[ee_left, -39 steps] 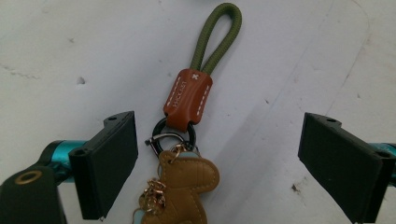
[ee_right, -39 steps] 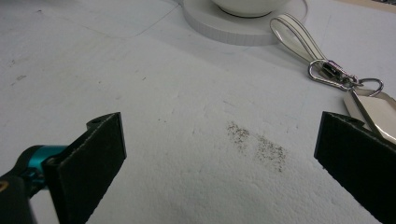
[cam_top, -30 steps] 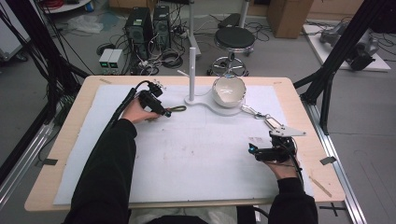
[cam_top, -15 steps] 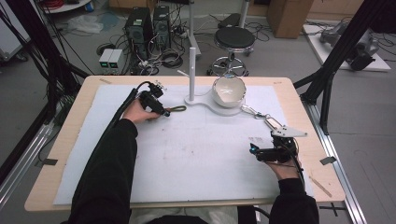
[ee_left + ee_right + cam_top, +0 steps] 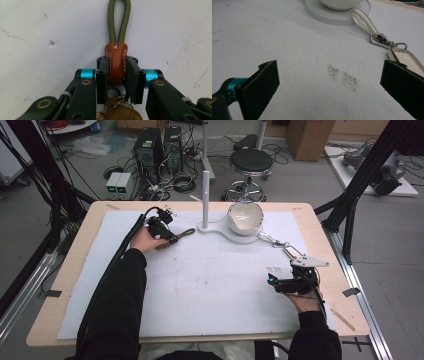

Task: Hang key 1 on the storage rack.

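Note:
A keychain lies at the back left of the white mat (image 5: pixel 200 285), with an olive-green cord loop (image 5: pixel 120 20) (image 5: pixel 187 232) and a brown stitched leather tab (image 5: pixel 116 62). My left gripper (image 5: pixel 117 66) (image 5: pixel 172 239) has just been closing and is now shut on that tab, both pads pressing its sides. Rings and a tan fob (image 5: pixel 117 112) hang behind the jaws. My right gripper (image 5: pixel 332 82) (image 5: pixel 272 282) rests open at the right of the mat, with bare mat between its pads. A white-strapped keychain (image 5: pixel 364 18) (image 5: pixel 285 247) with a metal clasp (image 5: pixel 382 40) lies just beyond it.
A white bowl (image 5: pixel 245 215) sits on a white stand base (image 5: pixel 329 15) with an upright post (image 5: pixel 205 195) at the back middle. A dark smudge (image 5: pixel 343 77) marks the mat ahead of the right gripper. Black frame legs (image 5: pixel 350 210) stand off the table's right edge.

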The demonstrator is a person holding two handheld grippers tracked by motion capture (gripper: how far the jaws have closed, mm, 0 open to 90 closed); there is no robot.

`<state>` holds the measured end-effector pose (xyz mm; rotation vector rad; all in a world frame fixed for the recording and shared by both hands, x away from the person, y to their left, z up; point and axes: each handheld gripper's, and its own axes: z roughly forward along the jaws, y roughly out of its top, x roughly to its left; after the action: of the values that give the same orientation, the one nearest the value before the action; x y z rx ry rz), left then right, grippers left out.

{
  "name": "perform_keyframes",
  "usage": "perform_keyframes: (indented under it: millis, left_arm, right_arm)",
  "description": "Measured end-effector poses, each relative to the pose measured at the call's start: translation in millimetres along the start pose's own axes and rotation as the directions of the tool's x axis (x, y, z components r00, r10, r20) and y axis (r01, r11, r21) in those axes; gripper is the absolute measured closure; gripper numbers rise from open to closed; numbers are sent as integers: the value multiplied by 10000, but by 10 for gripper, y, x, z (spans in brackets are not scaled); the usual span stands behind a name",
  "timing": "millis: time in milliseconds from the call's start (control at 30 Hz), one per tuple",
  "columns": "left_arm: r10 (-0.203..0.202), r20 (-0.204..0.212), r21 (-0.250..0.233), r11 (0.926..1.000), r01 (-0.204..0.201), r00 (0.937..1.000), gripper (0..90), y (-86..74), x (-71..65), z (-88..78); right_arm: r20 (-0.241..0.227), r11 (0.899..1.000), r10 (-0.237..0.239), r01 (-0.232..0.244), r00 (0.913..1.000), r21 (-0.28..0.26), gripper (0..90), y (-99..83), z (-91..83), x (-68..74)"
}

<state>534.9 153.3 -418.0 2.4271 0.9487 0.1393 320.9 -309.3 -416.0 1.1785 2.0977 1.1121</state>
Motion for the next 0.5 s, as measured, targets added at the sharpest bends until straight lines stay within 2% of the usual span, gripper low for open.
perform_keyframes:
  millis: [133, 233, 300, 500]
  left_arm:
    - [-98, 17, -125, 9999, 98, 10000, 731, 8, -5, -85]
    - [131, -87, -174, 9998, -132, 9999, 732, 19, -18, -200]
    - [53, -232, -401, 9992, -62, 9997, 730, 18, -23, -297]
    - [-232, -150, -1065, 9941, 214, 9996, 731, 23, -18, -541]
  right_arm:
    - [-21, 10000, 2, -3, 10000, -6, 13, 2, -3, 5]
    - [-45, 10000, 21, -21, 10000, -33, 13, 3, -3, -1]
    - [-55, 10000, -8, 8, 10000, -64, 13, 4, -7, -9]
    - [-96, 9999, -62, 61, 9999, -132, 13, 3, -19, 3]
